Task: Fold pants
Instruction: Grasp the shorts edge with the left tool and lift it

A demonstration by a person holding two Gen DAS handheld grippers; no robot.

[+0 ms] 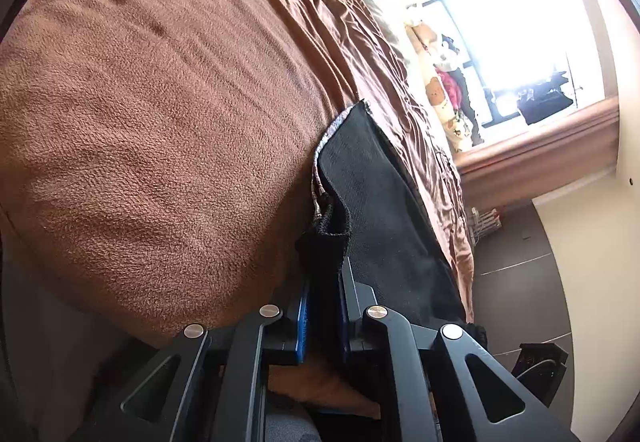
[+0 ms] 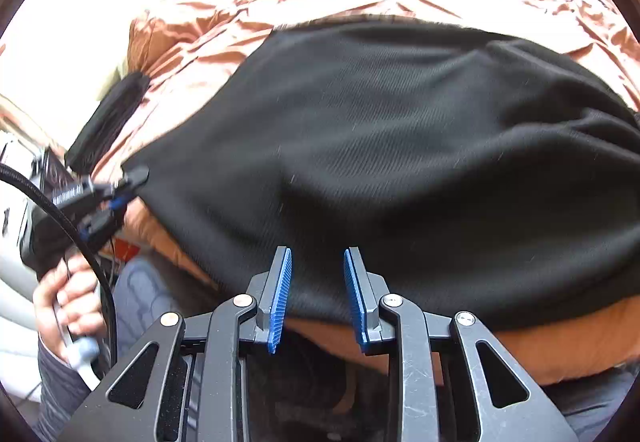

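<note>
**Two grippers on the pants, only one has cloth**

Left gripper: clenched on a bunched black edge of the pants; cloth sits between the blue pads. The right wrist view shows the same tool at the pants' left corner, a hand on its grip.

Right gripper: jaws apart, nothing between them, tips just over the near hem of the pants. Released, not gripping.

Step, as I read it: one corner secured, second corner not yet taken. Likely the start of a fold carrying the near edge over toward the far one.

Next move needs:
- right tool eased onto the hem so one pad slips under the cloth only, not the blanket beneath
- both corners lifted together, or the fold skews

Risk: fuzzy blanket is soft and could get pinched in too.

Surface: bed with a brown fleece blanket near, wrinkled brown sheet beyond. Pants lie fairly flat across it, near the bed's edge.

Room: bright window, blown out; clothes hanging by it; dark floor. A second dark item lies on the sheet; I can't tell what it is.
</note>
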